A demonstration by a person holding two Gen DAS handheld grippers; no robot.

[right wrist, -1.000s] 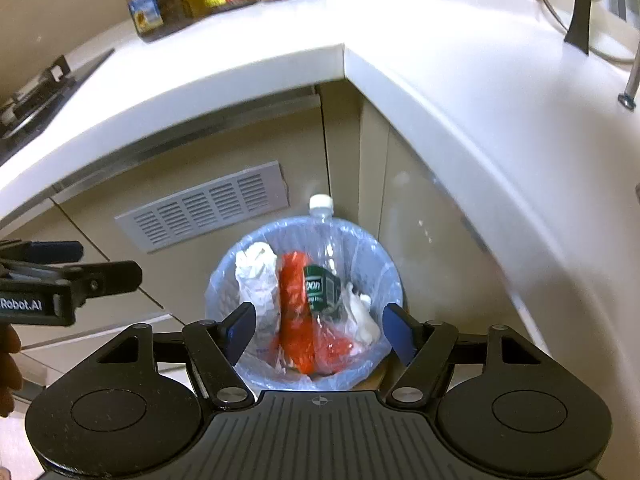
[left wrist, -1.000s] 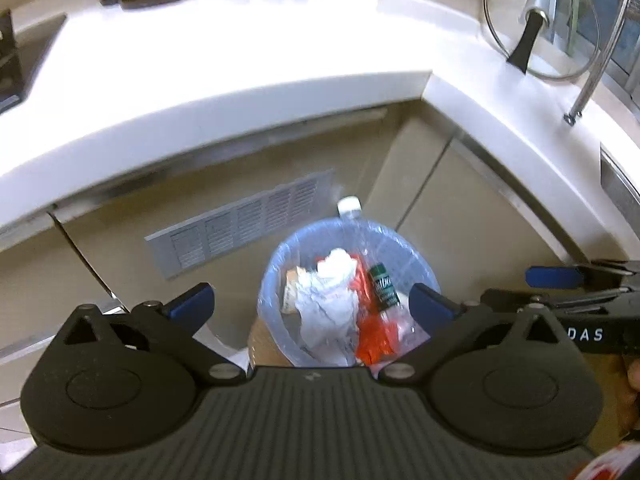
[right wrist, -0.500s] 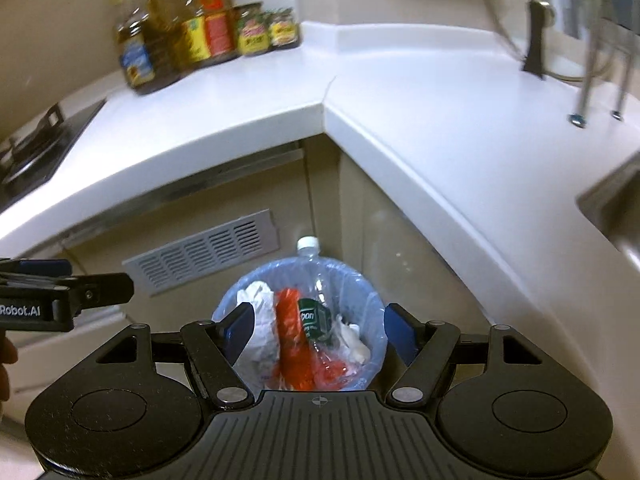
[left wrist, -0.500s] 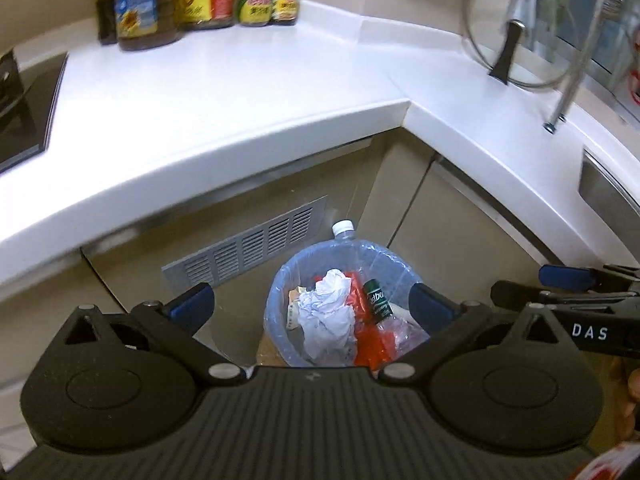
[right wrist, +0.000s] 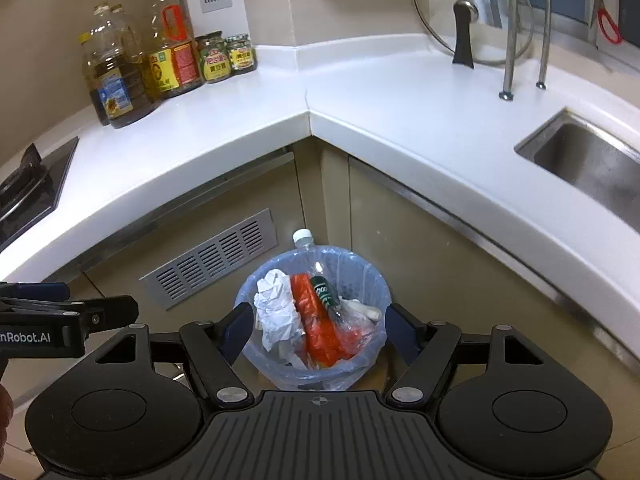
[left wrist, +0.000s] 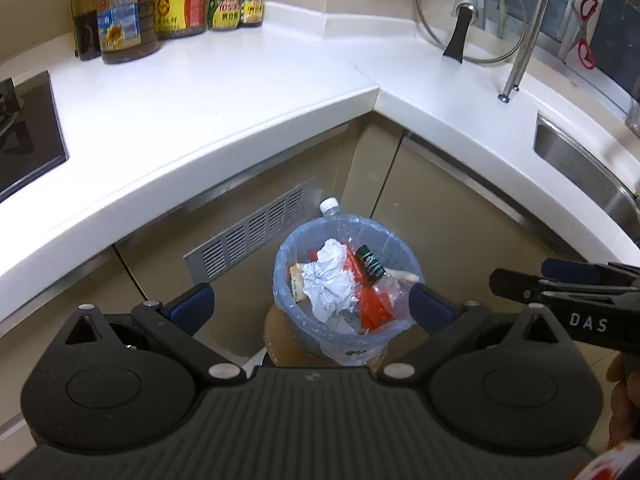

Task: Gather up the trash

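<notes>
A blue trash bin lined with a clear bag stands on the floor in the cabinet corner. Inside lie crumpled white paper, an orange wrapper and a clear plastic bottle with a green label, its white cap poking over the rim. My left gripper hangs open well above the bin, nothing between its fingers. My right gripper is open too, high over the bin. Each gripper shows at the edge of the other's view.
A white L-shaped counter wraps the corner. Oil bottles and jars stand at the back left, a stove at the left, a steel sink at the right, a glass lid and rack legs behind it. A vent grille sits on the cabinet.
Both grippers have risen and drawn back from the bin, which now looks smaller and lower. More of the counter, the bottles and the sink has come into view. Both stay open.
</notes>
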